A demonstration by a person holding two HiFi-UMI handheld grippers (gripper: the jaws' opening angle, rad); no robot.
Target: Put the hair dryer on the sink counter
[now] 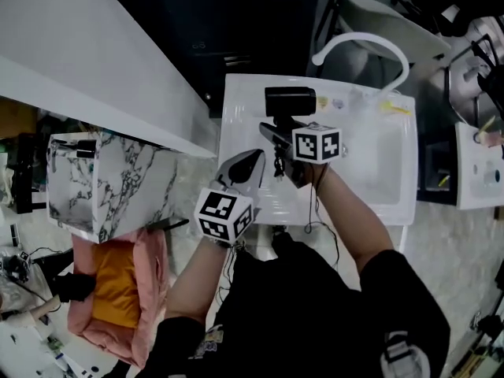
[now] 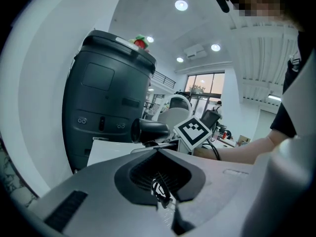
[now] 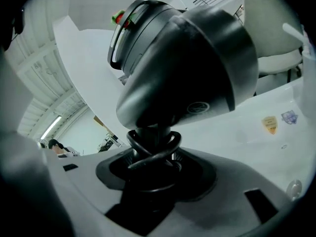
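Hair dryer [image 1: 290, 101], black, shows in the head view gripped by the right tongs [image 1: 277, 135] over the rear left part of a white sink table [image 1: 236, 105]. Whether it touches the surface cannot be told from this view. Its barrel lies level, and a short length of black cord [image 1: 277, 164] hangs under the handle. A white arched faucet [image 1: 362, 44] stands behind the basin [image 1: 378, 172]. The left tongs [image 1: 250, 162] point up toward the hair dryer from the near left, just beside the hanging cord. Each of the tongs carries a cube with black and white square markers. A marble-patterned box [image 1: 102, 179] stands to the left of the sink.

In the left gripper view, the left tongs are clenched, tips together. A thin loop of black wire [image 2: 160, 190] shows in the ribbed hollow behind the tips; whether it is pinched cannot be told. Beyond the tips are the hair dryer's barrel and the marker cube of the right tongs, with a tall dark grey drum [image 2: 106, 98] behind them.

In the right gripper view, the right tongs are clamped on the hair dryer's handle, just under the body, where the cord is wound round it. The dark rounded body fills the upper middle of the view, with the white table behind it.
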